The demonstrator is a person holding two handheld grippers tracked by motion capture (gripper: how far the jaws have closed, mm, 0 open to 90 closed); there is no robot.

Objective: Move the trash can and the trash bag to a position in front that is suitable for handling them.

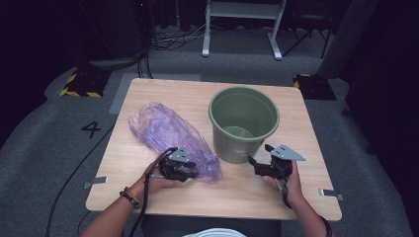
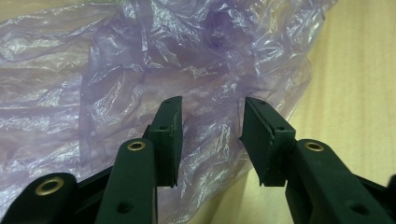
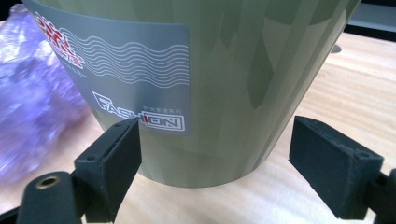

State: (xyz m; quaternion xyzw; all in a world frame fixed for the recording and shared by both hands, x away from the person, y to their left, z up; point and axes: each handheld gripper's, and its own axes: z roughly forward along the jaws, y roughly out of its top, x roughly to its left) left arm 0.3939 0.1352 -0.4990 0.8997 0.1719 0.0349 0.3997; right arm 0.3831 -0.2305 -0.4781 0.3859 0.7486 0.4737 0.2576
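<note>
A crumpled purple plastic bag (image 1: 168,131) lies on the left half of the wooden table (image 1: 163,89). My left gripper (image 1: 192,173) rests at the bag's near end. In the left gripper view its jaws (image 2: 212,140) stand apart over the film (image 2: 140,60), with loose plastic between the pads and no visible pinch. A green plastic bucket (image 1: 237,143) stands upright right of centre. My right gripper (image 1: 259,154) is open, low at the bucket's near right side. In the right gripper view the pads (image 3: 215,158) flank the bucket's base (image 3: 224,70) without touching it, under a grey label.
Bare tabletop lies to the right of the bucket and along the front edge. Metal brackets (image 1: 95,181) stick out at both front corners. Behind the table are a white frame's legs (image 1: 206,34), cables, and a yellow-and-black striped base (image 1: 79,84) on the grey floor.
</note>
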